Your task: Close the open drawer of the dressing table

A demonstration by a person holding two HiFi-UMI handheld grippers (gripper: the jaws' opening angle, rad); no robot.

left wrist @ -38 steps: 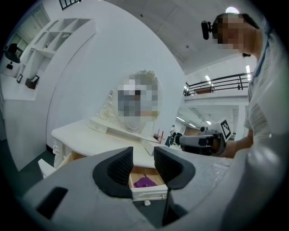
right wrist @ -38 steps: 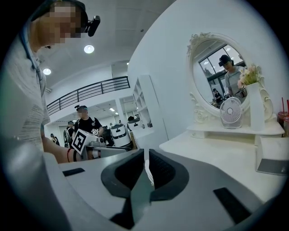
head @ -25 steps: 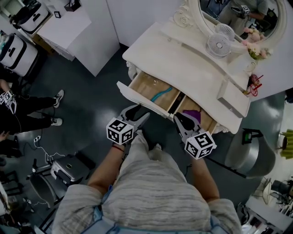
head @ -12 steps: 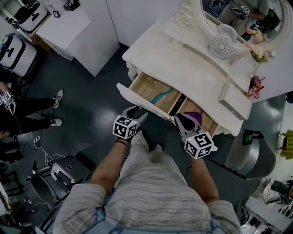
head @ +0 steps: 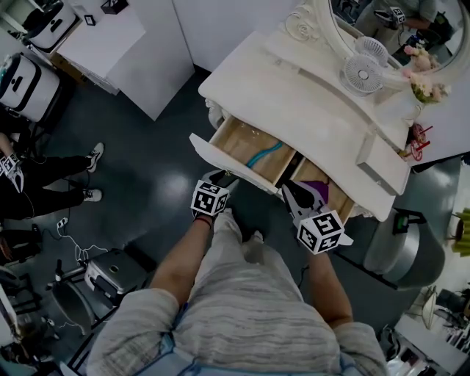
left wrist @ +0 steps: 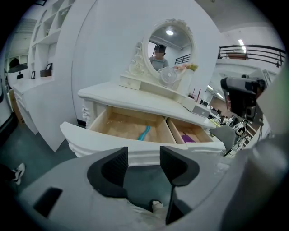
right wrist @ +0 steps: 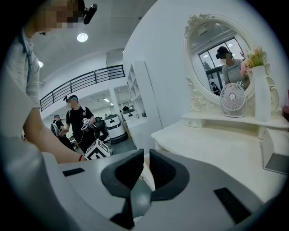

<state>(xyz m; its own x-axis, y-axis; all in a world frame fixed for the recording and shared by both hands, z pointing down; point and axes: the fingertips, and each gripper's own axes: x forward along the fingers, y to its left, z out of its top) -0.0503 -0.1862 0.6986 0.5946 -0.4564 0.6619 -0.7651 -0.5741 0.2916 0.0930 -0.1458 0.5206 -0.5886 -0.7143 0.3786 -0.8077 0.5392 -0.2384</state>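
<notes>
The white dressing table (head: 294,103) has its wide drawer (head: 220,163) pulled out. A teal object (head: 263,155) lies in the left compartment and a purple one (head: 314,189) in the right. My left gripper (head: 219,178) hangs just in front of the drawer's front panel (left wrist: 113,146), left of its middle. It is open with nothing between its fingers (left wrist: 108,171). My right gripper (head: 288,189) is shut and empty, over the front edge near the purple compartment. The right gripper view shows the table top (right wrist: 216,149) past its closed fingers (right wrist: 131,169).
A small fan (head: 363,73), an oval mirror (head: 382,22) and a small white box (head: 371,156) stand on the table. A grey round seat (head: 407,250) is at the right, a white cabinet (head: 132,44) at the left back. A bystander's legs (head: 44,176) and floor equipment (head: 110,272) are at the left.
My left gripper has moved right and closer to the drawer's front panel. The right gripper has barely shifted. The drawer stands as far out as before.
</notes>
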